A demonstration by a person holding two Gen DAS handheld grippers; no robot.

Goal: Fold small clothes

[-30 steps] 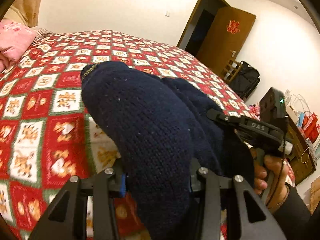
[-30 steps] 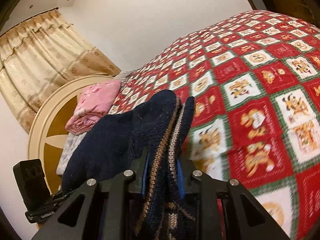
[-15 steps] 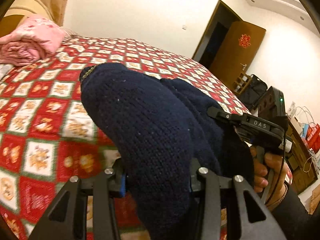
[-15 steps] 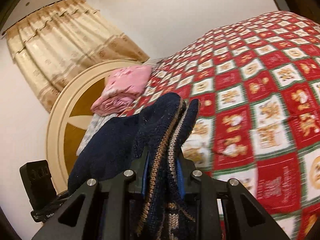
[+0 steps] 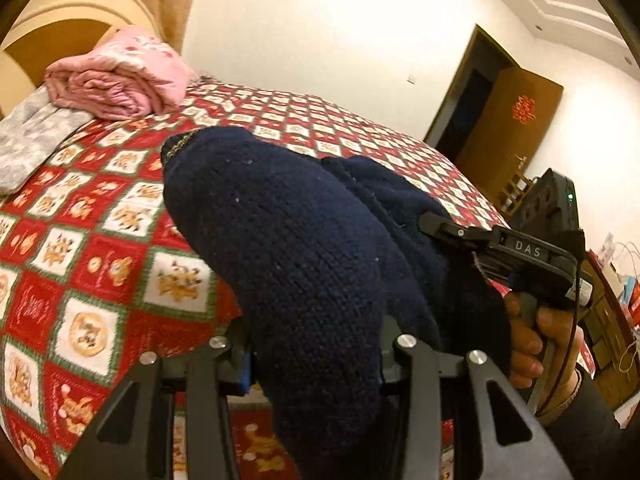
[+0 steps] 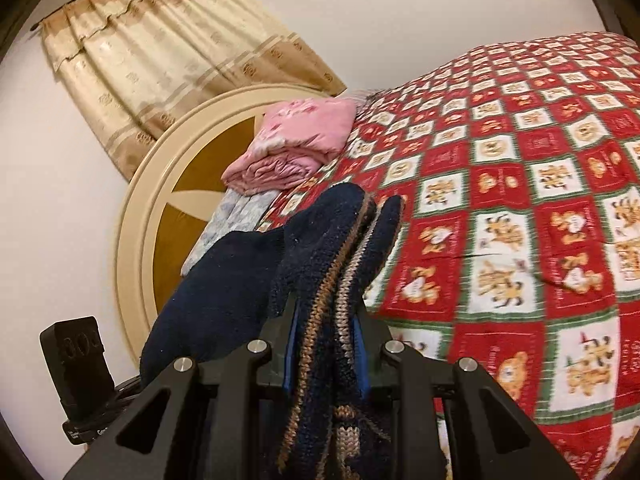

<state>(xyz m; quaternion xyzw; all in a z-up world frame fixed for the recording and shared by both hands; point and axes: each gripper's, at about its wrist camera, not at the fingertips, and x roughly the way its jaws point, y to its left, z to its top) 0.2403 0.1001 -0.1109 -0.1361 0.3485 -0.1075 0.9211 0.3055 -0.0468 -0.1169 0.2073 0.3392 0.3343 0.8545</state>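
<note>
A dark navy knitted garment with brown and beige striped trim is held up between both grippers above the bed. My left gripper is shut on a thick bunch of it. My right gripper is shut on its striped edge. In the left wrist view the right gripper and the hand holding it show to the right, touching the garment. The fingertips of both are hidden by the knit.
A bed with a red, white and green patterned quilt lies below. Folded pink bedding and a grey cloth sit by the round headboard. Curtains hang behind. A brown door and cluttered furniture stand right.
Both grippers have swung with the garment toward the head of the bed; the pink bedding and headboard have come further into view. Both grips are unchanged.
</note>
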